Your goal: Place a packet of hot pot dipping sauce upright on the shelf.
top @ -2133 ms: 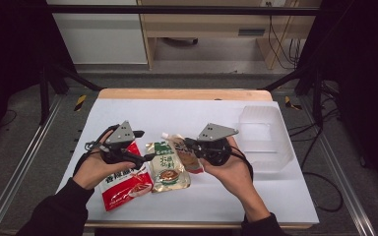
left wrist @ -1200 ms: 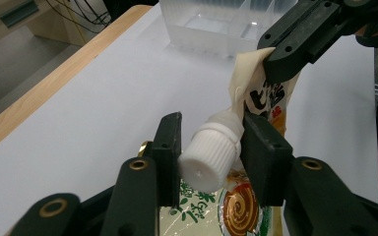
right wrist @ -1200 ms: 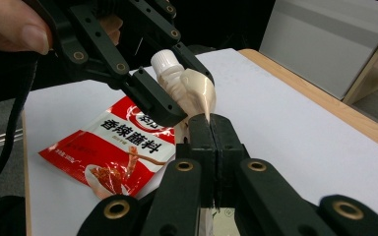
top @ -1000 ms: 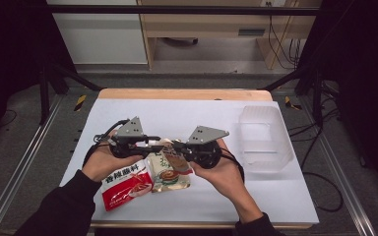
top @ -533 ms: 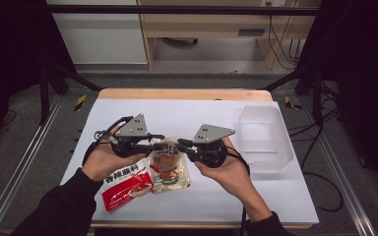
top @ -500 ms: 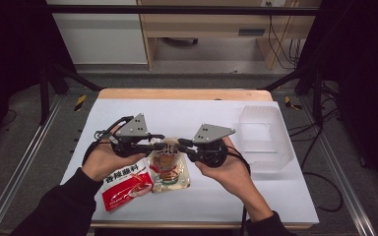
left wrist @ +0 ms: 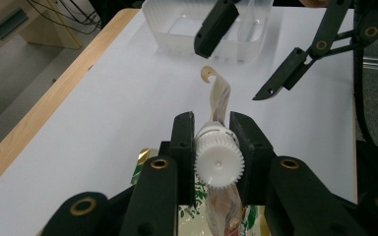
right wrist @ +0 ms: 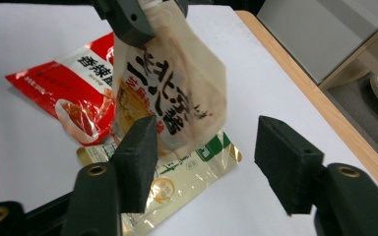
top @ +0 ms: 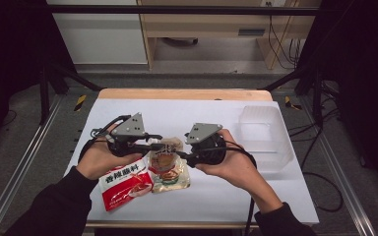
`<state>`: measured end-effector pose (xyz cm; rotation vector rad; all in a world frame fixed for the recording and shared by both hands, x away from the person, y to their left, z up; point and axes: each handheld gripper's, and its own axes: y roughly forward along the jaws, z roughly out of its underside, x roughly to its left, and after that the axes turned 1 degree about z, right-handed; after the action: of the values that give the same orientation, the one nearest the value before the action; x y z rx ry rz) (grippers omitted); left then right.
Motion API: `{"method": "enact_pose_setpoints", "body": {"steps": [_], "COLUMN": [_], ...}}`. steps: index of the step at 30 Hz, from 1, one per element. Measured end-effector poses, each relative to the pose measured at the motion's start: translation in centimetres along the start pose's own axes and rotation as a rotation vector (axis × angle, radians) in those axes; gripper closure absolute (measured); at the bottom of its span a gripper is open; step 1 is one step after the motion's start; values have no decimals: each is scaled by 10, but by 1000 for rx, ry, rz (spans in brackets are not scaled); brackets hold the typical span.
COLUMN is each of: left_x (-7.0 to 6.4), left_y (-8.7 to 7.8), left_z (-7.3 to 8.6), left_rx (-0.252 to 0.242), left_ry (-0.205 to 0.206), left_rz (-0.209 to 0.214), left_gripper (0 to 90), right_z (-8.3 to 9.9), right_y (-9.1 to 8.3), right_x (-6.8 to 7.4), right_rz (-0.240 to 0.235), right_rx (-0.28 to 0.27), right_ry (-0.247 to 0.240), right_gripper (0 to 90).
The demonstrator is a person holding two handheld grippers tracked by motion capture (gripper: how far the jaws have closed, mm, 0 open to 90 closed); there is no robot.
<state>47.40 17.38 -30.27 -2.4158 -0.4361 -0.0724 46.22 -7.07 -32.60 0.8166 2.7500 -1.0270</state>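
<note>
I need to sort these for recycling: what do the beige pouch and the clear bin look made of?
Beige pouch: thin flexible plastic film, glossy and printed; it creases and curls where the left gripper pinches it. Clear bin: seemingly rigid translucent plastic, frosted-looking, table visible through its walls.

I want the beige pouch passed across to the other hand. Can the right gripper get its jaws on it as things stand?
Probably yes. The left gripper holds the beige pouch up by its top, off the table. The right gripper is open, its jaws level with the hanging pouch, with nothing between.
</note>
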Motion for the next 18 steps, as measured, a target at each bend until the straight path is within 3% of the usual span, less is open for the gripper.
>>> {"method": "enact_pose_setpoints", "body": {"steps": [2, 10, 18], "left_x": [0, 0, 1], "left_y": [-1, -4, -1], "left_z": [-1, -2, 1], "left_rx": [6, 2, -3], "left_ry": [4, 5, 3], "left_rz": [3, 9, 22], "left_gripper": [731, 731, 731], "right_z": [-3, -16, -21], "right_y": [-1, 2, 2], "right_x": [-1, -7, -12], "right_rz": [0, -71, -103], "right_rx": [8, 80, 127], "right_ry": [-18, -72, -82], "right_gripper": [371, 273, 244]}}
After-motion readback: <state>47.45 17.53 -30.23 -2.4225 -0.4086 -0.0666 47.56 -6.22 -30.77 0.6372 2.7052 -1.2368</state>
